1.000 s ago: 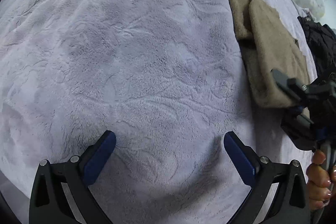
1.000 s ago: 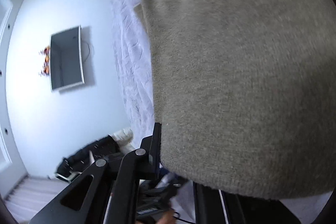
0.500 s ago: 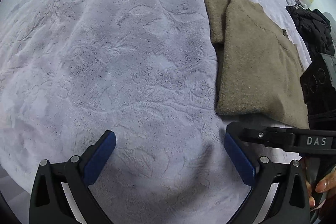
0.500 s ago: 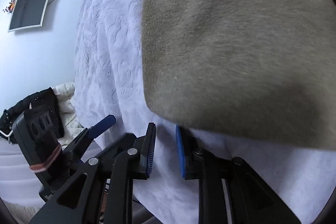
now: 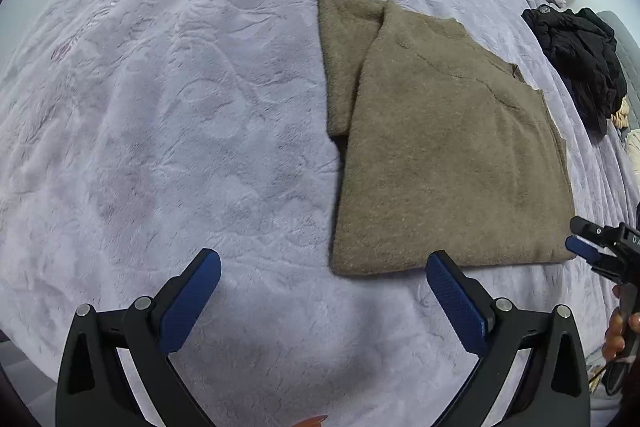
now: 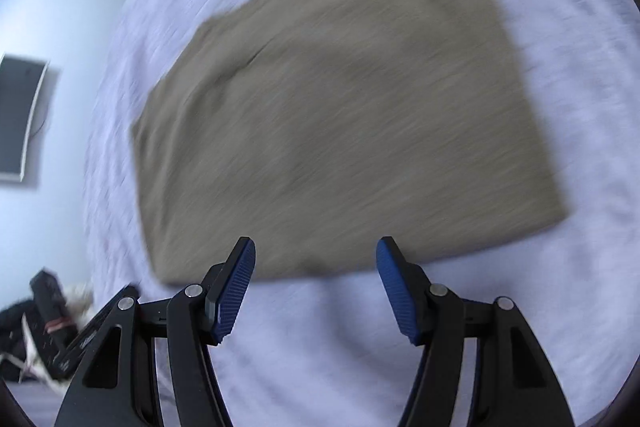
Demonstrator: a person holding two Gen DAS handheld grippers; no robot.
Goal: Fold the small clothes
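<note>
A folded tan sweater point(image 5: 440, 147) lies flat on the pale lilac plush blanket point(image 5: 180, 107) of a bed, one narrower folded layer showing from under its left edge. The left claw point(image 5: 324, 297) hangs over bare blanket just beside the sweater's near edge, jaws spread wide with nothing between them. The right claw point(image 6: 316, 281) points down at the sweater's near edge; its jaws have just been opening and stand apart, empty, clear of the cloth, though that view is blurred. A heap of black clothing point(image 5: 580, 63) sits at the bed's far right.
</note>
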